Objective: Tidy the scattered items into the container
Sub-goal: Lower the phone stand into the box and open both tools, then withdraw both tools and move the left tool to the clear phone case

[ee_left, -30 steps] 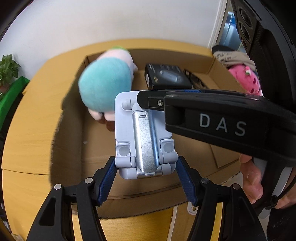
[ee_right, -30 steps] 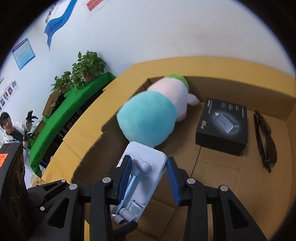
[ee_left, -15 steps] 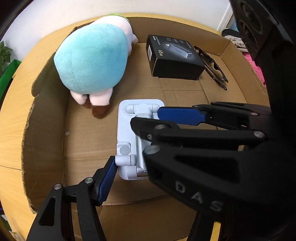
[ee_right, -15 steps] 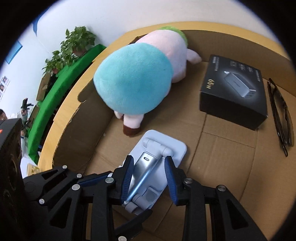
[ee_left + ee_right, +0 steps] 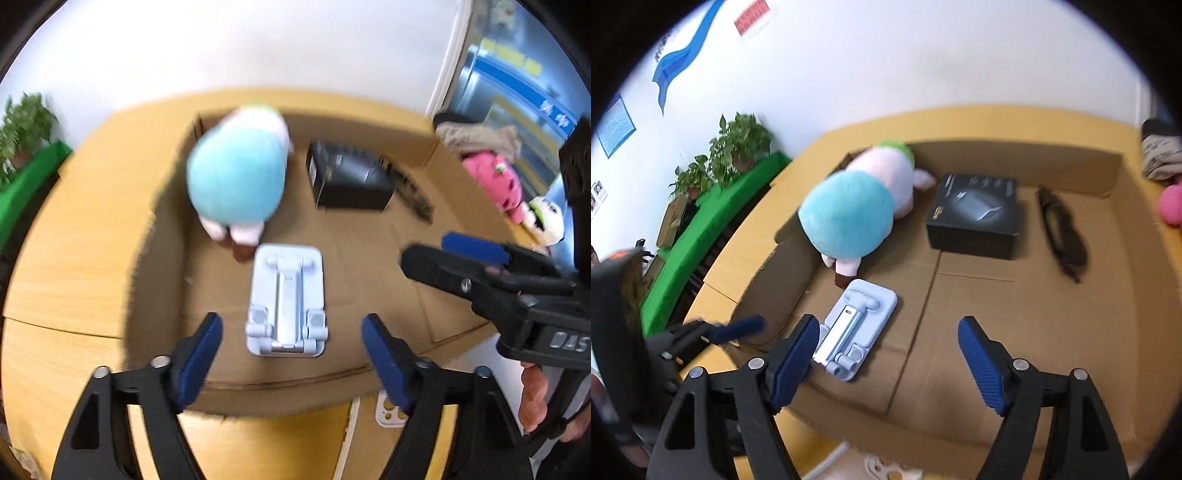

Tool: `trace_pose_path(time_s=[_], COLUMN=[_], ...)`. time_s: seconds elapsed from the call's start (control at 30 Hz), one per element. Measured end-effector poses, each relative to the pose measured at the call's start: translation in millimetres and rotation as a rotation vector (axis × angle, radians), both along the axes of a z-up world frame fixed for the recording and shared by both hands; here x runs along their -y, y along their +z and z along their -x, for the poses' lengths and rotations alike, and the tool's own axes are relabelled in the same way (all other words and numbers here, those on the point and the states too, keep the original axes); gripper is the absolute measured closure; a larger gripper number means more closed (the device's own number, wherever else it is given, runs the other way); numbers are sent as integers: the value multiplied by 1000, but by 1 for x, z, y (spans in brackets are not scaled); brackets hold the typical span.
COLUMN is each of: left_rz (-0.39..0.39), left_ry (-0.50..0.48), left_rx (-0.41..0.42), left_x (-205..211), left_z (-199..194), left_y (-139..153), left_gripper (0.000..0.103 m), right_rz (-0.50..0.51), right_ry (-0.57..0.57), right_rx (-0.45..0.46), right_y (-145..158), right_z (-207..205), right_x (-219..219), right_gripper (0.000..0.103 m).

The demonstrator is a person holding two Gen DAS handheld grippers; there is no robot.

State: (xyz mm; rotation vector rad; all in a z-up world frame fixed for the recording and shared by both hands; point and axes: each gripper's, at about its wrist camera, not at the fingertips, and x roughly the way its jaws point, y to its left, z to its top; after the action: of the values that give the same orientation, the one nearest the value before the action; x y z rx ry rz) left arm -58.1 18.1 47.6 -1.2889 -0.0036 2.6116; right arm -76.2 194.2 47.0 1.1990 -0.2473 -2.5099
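Note:
A pale blue folding phone stand [image 5: 286, 301] [image 5: 855, 325] lies flat on the floor of the open cardboard box [image 5: 354, 295] [image 5: 1015, 321], free of both grippers. My left gripper [image 5: 291, 363] hangs above the box's near wall, its jaws opening with nothing between them. My right gripper [image 5: 888, 363] is also above the near wall, jaws opening and empty; it shows at the right of the left wrist view [image 5: 454, 256]. A teal and pink plush toy [image 5: 236, 181] [image 5: 857, 210], a black product box [image 5: 351, 181] [image 5: 975, 216] and dark glasses [image 5: 1062, 232] lie deeper in the box.
The box stands on a yellow wooden table [image 5: 74, 258]. A phone in a white case [image 5: 388, 413] lies on the table just outside the near wall. Pink and white plush toys [image 5: 495, 184] sit to the right. A green shelf with plants [image 5: 713, 206] is at the left.
Both grippers have let go of the phone stand, opened wide and pulled back and up. The stand now lies on the box floor by the plush toy's feet.

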Motion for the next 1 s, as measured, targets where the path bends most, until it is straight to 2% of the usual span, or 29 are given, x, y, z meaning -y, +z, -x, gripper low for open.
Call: trace_pose_path(time_s=[0.1, 0.2, 0.3, 0.67, 1.0], left_rz=[-28, -57, -50, -53, -54], left_ry=[13, 17, 39, 7, -28], left_rx=[-92, -156, -197, -219, -224], left_x=[9, 20, 30, 20, 2], left_z=[-24, -46, -61, -94, -105], left_y=[19, 33, 42, 39, 38], left_gripper=[9, 8, 7, 7, 7], right_rz=[-18, -34, -50, -98, -95], right_ry=[-21, -36, -51, -81, -111], right_rx=[-53, -82, -121, -148, -159], right_y=[11, 19, 27, 32, 36], right_z=[-24, -40, -54, -92, -105], right_x=[-2, 0, 1, -2, -26], right_gripper=[26, 25, 25, 25, 25])
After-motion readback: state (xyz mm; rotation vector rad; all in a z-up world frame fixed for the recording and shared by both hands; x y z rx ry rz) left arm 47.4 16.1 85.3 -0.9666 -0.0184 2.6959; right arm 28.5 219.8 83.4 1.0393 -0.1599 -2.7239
